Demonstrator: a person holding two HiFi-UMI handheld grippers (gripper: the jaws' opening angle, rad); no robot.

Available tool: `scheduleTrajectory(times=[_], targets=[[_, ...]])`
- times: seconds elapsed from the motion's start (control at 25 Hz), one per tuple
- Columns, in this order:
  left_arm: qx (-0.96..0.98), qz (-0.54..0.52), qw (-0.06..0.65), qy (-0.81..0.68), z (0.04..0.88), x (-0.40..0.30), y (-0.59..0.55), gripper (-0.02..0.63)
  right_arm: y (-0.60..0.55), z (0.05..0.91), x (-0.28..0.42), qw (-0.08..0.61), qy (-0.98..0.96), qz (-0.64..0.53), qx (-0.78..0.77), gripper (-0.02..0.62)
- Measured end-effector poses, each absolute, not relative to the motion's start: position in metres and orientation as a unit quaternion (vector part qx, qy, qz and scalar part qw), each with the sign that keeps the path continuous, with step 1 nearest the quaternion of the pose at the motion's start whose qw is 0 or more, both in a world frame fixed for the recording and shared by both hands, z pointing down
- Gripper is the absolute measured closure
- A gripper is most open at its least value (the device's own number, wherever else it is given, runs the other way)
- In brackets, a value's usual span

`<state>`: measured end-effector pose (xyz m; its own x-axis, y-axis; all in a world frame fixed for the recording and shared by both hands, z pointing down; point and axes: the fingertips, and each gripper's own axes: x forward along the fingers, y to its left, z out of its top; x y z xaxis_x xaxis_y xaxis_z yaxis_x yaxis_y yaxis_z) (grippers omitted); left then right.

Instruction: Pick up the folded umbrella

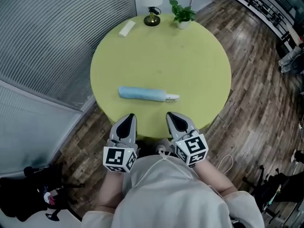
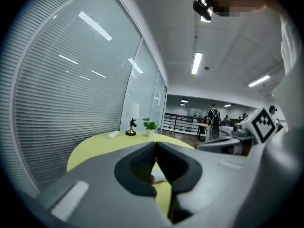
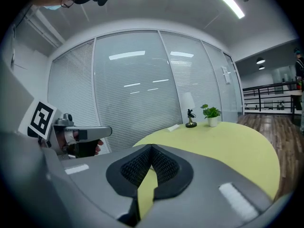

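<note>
On the near half of the round yellow-green desk (image 1: 190,56) lies the folded umbrella (image 1: 145,94), a light blue roll set crosswise to the person, with its pale handle (image 1: 172,98) pointing toward the head view's right. It lies flat on the desk top, and nothing touches it.

Just short of it, over the desk's near edge, the left claw (image 1: 127,120) and the right claw (image 1: 172,116) sit side by side, both apart from the umbrella and pointing toward it. The left claw (image 2: 156,148) has its dark pads pressed together at the tips with nothing gripped; a small pale shape seen through the gap lower down may be the umbrella's handle end, though the left gripper view is too cramped to be sure. The right claw (image 3: 151,148) is likewise closed tip to tip and empty, only the yellow desk showing beneath the pads. Each carries its marker cube (image 1: 119,158) (image 1: 192,148) close to the person's light-coloured top (image 1: 171,194).

At the far edge of the desk stand a lamp (image 1: 152,18) with a white shade and dark base, a small potted plant (image 1: 182,15) just beside it, and a flat white object (image 1: 127,28) to the lamp's left. A glass wall with blinds (image 1: 47,42) runs along the left, and the wood floor (image 1: 256,94) spreads to the right.
</note>
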<state>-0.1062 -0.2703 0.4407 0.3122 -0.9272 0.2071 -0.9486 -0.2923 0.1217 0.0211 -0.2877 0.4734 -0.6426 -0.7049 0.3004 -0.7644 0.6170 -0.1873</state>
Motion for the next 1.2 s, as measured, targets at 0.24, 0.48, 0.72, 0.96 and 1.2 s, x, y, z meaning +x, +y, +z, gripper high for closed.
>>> scheduleTrajectory(times=[0.24,0.48,0.72,0.96,1.2], targets=[[0.832,0.071,0.131,-0.535,0.471,-0.114,-0.335,0.600,-0.333,0.493,0.019,0.106,-0.868,0.164,0.456,0.595],[0.853,0.154,0.112,-0.485,0.509,-0.121,-0.386,0.598,-0.366,0.509,0.001,0.112,-0.857,0.171,0.472,0.595],[0.886,0.300,0.096,-0.341,0.570,-0.115,-0.416,0.485,-0.392,0.532,-0.012,0.114,-0.832,0.198,0.506,0.595],[0.890,0.413,0.026,-0.191,0.611,-0.104,-0.433,0.356,-0.401,0.560,-0.017,0.134,-0.805,0.224,0.532,0.595],[0.879,0.470,0.021,-0.081,0.658,-0.089,-0.434,0.285,-0.404,0.581,-0.010,0.142,-0.781,0.246,0.556,0.595]])
